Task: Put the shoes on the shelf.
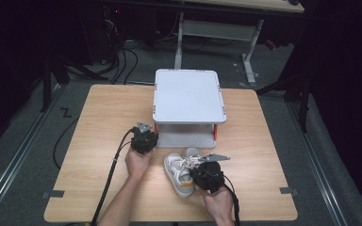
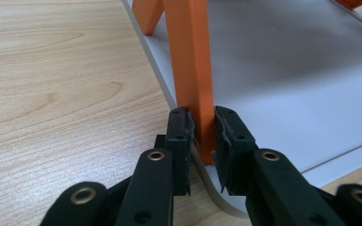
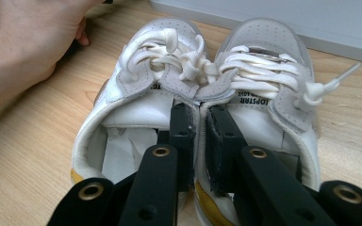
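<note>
Right gripper (image 3: 198, 141) pinches shoes (image 3: 193, 94), toes toward rack (image 1: 188, 101).

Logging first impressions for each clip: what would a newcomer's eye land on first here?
Probably the pair of white sneakers at the table's near edge, their adjoining inner walls pinched together by the right gripper. Next, the grey two-tier rack at mid-table, with the left gripper clamped on its orange front leg.

A pair of sneakers (image 1: 181, 172) lies side by side on the table (image 1: 94, 141), just before a two-tier rack (image 1: 188, 96) standing toward its far edge.
</note>
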Action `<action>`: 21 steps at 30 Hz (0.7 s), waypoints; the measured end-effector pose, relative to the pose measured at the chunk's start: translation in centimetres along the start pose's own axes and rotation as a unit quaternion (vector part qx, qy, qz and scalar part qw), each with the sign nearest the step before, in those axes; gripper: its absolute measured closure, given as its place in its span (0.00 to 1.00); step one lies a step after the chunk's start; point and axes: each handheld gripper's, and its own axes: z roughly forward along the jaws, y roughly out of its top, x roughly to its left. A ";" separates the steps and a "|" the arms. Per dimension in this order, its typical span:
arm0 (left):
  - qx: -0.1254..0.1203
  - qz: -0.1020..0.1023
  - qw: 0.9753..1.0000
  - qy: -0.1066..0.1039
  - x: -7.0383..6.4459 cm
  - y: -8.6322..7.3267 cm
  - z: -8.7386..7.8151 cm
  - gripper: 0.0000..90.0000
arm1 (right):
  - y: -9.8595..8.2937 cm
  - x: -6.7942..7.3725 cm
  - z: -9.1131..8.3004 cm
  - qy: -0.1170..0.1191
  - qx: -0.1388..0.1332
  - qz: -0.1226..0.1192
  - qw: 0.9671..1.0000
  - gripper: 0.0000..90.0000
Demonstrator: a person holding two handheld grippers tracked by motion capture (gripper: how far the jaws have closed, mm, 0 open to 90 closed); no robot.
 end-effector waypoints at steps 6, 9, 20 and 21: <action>0.000 0.000 1.000 0.000 0.0 0.0 0.0 0.85 | -0.2 -0.2 -0.6 0.003 -0.006 -0.003 1.000 0.92; 0.000 -0.001 1.000 0.000 0.0 0.0 0.0 0.85 | -0.1 -0.2 -1.3 0.005 -0.012 -0.006 1.000 0.92; -0.001 -0.002 1.000 -0.001 0.0 0.0 0.0 0.85 | 2.4 -1.6 -2.2 -0.001 -0.035 -0.017 0.999 0.92; -0.001 -0.002 1.000 -0.001 0.0 0.0 0.0 0.85 | 2.6 -1.7 -2.1 -0.003 -0.037 -0.017 0.999 0.92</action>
